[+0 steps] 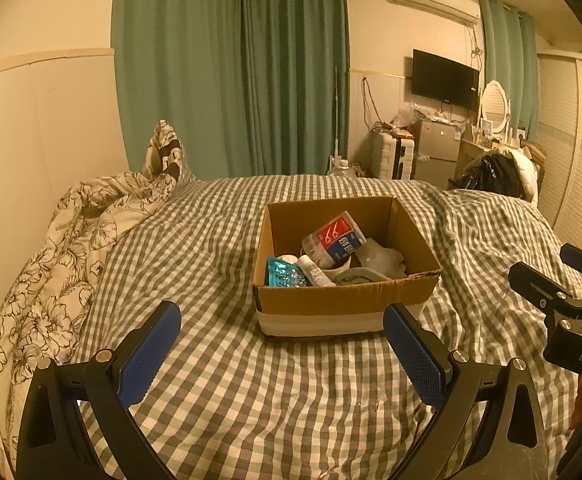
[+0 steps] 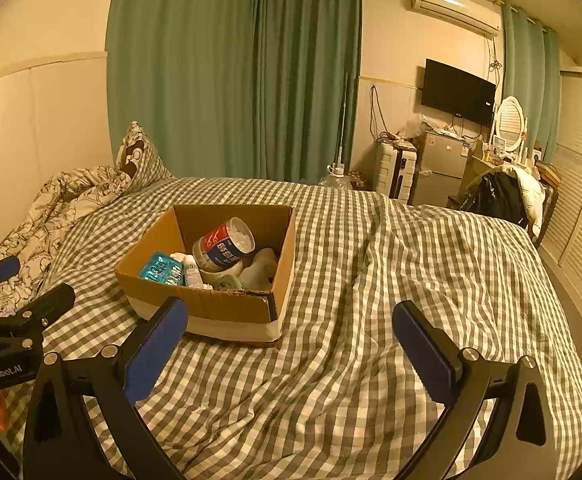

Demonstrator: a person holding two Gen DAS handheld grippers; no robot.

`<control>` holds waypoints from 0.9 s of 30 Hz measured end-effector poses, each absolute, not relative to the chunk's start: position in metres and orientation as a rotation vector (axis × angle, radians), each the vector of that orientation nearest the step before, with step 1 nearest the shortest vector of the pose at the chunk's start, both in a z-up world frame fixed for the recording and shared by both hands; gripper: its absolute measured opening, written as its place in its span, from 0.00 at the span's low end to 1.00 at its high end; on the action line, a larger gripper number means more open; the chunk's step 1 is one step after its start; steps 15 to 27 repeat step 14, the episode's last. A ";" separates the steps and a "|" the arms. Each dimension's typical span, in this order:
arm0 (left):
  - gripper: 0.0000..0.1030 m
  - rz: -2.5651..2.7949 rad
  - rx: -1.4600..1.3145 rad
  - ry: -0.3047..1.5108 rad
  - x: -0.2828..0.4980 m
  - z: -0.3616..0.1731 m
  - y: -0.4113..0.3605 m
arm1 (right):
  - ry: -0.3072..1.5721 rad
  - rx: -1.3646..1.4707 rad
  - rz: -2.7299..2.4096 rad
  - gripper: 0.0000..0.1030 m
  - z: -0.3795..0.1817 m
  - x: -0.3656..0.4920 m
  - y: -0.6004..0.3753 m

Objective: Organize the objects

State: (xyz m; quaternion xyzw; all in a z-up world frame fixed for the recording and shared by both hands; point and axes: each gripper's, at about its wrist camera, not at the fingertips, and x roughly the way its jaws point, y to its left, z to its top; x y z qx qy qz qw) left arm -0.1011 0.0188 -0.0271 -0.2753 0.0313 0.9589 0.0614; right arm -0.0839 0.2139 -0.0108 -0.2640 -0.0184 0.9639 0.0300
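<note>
Your left gripper [image 1: 281,340] and right gripper [image 2: 291,340] both hang over the checked bedspread [image 2: 371,280] with fingers spread wide, pinching nothing. The cardboard box [image 1: 331,300] sits on the bed ahead of you, holding a red-and-blue labelled tub [image 1: 337,238] whose print is too blurred to read, a teal blister pack [image 1: 283,274] and a small white bottle [image 1: 315,270]. You can read "GenRobot.AI" on the left gripper's body in the right wrist view, "DAS" on the right's
</note>
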 end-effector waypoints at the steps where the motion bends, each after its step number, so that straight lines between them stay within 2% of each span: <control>1: 1.00 2.901 -0.823 0.093 -0.100 -0.027 0.019 | -0.056 -0.808 2.975 1.00 -0.011 -0.083 0.214; 27: 1.00 2.904 -0.843 0.099 -0.100 -0.030 0.020 | -0.058 -0.808 2.972 1.00 -0.013 -0.083 0.214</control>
